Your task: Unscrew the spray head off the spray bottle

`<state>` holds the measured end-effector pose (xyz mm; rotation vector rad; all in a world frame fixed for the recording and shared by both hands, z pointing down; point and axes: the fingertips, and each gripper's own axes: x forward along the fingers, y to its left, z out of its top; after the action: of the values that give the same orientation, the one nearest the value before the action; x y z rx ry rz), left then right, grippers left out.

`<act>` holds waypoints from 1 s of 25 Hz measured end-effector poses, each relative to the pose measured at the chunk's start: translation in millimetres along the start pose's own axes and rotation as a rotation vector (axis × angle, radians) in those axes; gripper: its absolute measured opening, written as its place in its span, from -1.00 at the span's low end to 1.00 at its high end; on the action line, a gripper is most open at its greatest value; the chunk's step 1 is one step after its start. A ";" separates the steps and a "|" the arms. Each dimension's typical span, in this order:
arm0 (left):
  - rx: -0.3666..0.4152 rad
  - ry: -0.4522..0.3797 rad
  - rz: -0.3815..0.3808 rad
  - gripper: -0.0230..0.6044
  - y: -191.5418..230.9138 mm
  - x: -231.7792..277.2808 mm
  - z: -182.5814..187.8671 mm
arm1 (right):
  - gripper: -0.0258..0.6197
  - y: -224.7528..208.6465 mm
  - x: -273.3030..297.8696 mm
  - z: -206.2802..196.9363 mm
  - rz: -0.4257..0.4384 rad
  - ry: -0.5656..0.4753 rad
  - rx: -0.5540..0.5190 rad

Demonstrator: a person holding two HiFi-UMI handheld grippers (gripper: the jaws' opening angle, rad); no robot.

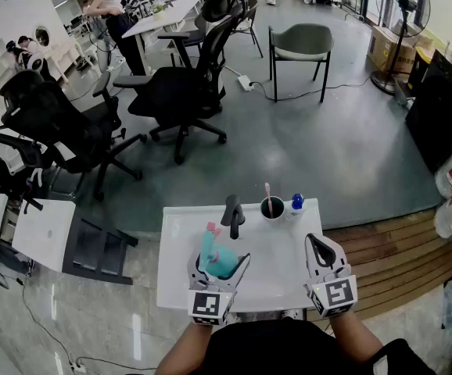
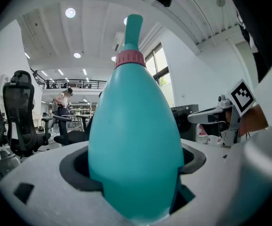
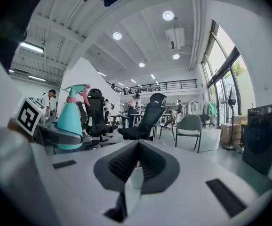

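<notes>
In the head view, my left gripper [image 1: 220, 270] is clamped on the teal spray bottle [image 1: 217, 255], upright over the near left of the white table [image 1: 281, 244]. My right gripper [image 1: 320, 248] sits at the near right, apart from it. The left gripper view shows both jaws pressed against the bottle's belly, with its pink collar [image 2: 130, 59] above. The right gripper view shows that gripper's jaws closed together with nothing between them.

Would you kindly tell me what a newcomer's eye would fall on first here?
First, the teal spray bottle with its pink spray head, gripped in the left claw at the near edge of the white table. Next, the right claw, shut and empty, at its right side. Beyond stand black office chairs.
</notes>
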<state>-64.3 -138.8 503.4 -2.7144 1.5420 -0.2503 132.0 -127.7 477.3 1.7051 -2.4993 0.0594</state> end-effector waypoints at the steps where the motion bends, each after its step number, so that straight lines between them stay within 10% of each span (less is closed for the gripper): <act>1: -0.001 0.002 -0.001 0.51 0.3 0.4 0.6 | -0.91 0.8 0.3 0.9 0.004 0.001 -0.010; 25: -0.006 0.024 -0.067 0.51 -5.7 6.3 -1.4 | -0.90 6.4 8.7 -22.4 0.046 0.104 0.013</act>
<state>-56.5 -141.2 506.2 -2.7819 1.4612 -0.2808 124.6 -131.2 500.8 1.6057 -2.4680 0.1648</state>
